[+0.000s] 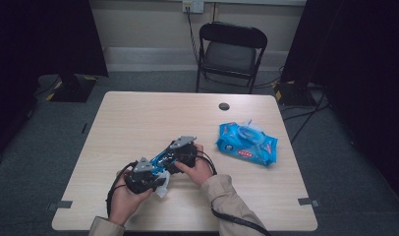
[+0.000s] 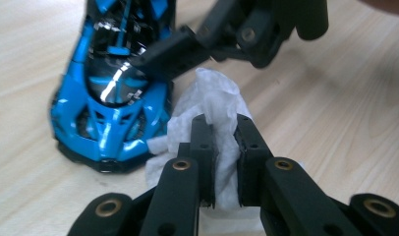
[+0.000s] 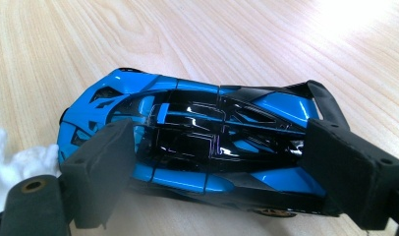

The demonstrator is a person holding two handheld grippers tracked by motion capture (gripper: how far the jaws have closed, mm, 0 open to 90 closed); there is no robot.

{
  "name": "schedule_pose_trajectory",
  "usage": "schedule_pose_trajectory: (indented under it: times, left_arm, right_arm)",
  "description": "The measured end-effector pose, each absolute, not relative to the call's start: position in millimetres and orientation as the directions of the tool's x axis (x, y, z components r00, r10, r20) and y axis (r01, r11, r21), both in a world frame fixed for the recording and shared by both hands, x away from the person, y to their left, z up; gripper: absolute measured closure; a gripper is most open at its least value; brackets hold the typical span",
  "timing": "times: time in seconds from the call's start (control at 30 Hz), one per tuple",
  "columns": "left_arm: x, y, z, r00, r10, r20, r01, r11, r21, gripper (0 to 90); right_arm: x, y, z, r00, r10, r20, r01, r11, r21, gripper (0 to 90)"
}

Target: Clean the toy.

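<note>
Table (image 1: pixel 138 118): pale wood, bears everything; the toy car serves as landmark for all places below.

Chair (image 1: pixel 230 51): dark folding chair, well beyond the car, past the far edge of the table. Not in play.

Pack of wipes (image 1: pixel 246 143): blue, flap up, lying flat to the right of the car, apart from it. Judged the source of the wipe in use; parked within reach but out of the work area.

Right hand-held gripper (image 3: pixel 212 172): straddles the car along its length, one pad at the nose end, the other at the tail by the spoiler, closed on it. Judged purpose: pin the car so it does not roll or skid when rubbed. In the high view this gripper (image 1: pixel 180 150) sits over the car.

Left hand-held gripper (image 2: pixel 222 147): just beside the car's front end, jaws nearly together and clamped on a bunched wipe. In the high view it (image 1: pixel 146 174) lies on the near-left side of the car.

Toy car (image 3: pixel 197 137): blue and black, glossy, wheels on the table, near the front middle of it. Held steady for cleaning, by the look of it.

Wipe (image 2: pixel 207 105): white, crumpled, sticking up past the left jaws, touching or almost touching the car's front corner; cannot tell which. Bunched so a soft wad, not the hard pads, meets the paint.
</note>
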State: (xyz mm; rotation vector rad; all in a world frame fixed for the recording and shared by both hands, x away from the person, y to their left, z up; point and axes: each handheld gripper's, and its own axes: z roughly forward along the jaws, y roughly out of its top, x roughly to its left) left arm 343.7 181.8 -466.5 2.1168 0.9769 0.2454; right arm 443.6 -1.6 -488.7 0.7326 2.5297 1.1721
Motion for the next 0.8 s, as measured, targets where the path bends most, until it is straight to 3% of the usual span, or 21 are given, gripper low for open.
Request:
schedule_pose_trajectory:
  times: [0.37, 0.8]
  left_arm:
    - [356.5, 220.1, -450.3, 0.61, 0.778, -0.152, 0.568, -0.296, 0.768, 81.4]
    - [378.7, 244.4, -471.0, 0.495, 0.859, -0.133, 0.602, -0.228, 0.765, 81.2]
  right_arm:
    - [443.4, -1.8, -489.2, -0.839, 0.544, -0.021, 0.332, 0.543, 0.771, 12.5]
    - [443.4, -1.6, -488.8, -0.839, 0.544, -0.021, 0.335, 0.547, 0.767, 12.5]
